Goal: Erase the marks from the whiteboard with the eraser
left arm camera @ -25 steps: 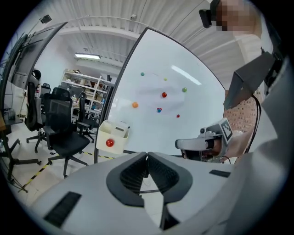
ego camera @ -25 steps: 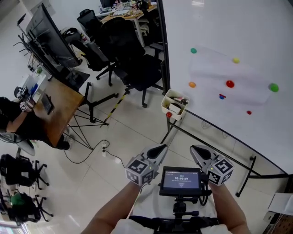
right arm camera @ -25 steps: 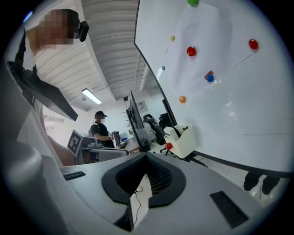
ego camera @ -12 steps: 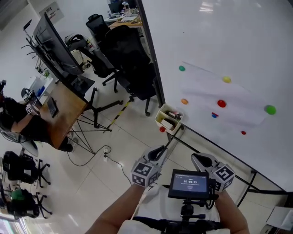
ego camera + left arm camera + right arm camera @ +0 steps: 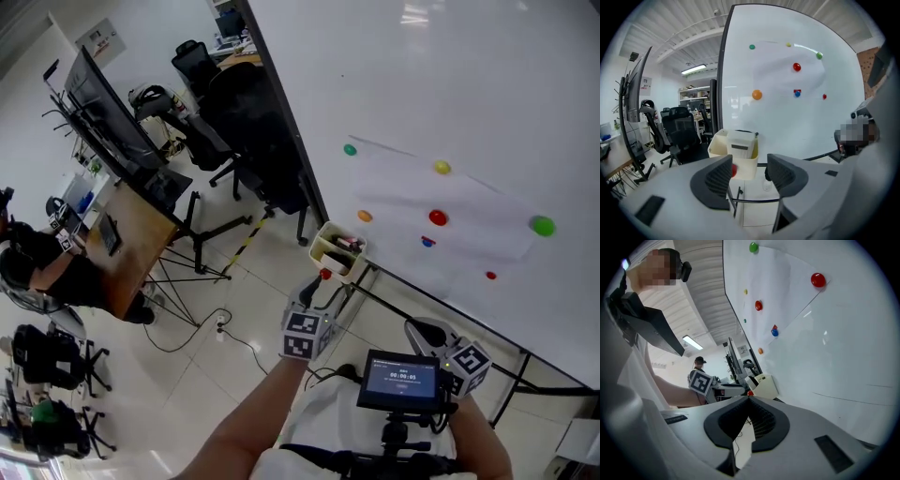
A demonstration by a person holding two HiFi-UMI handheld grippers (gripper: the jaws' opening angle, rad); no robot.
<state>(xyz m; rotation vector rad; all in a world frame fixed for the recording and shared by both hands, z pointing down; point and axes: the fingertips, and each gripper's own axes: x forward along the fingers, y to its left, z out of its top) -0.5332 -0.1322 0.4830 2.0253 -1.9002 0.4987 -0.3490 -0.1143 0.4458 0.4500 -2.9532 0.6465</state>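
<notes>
Left gripper (image 5: 749,171) just opened, empty | right gripper (image 5: 749,402) clenched | cream bin (image 5: 716,148) holds eraser (image 5: 740,144)

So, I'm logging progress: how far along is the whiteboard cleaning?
Done: nothing yet; a faint line is on the whiteboard. In hand: the left gripper, whose jaws have just been opening with nothing between them, points at what looks like the eraser in its basket; the right gripper is shut and empty. Left: grasp the eraser, wipe the board.
</notes>
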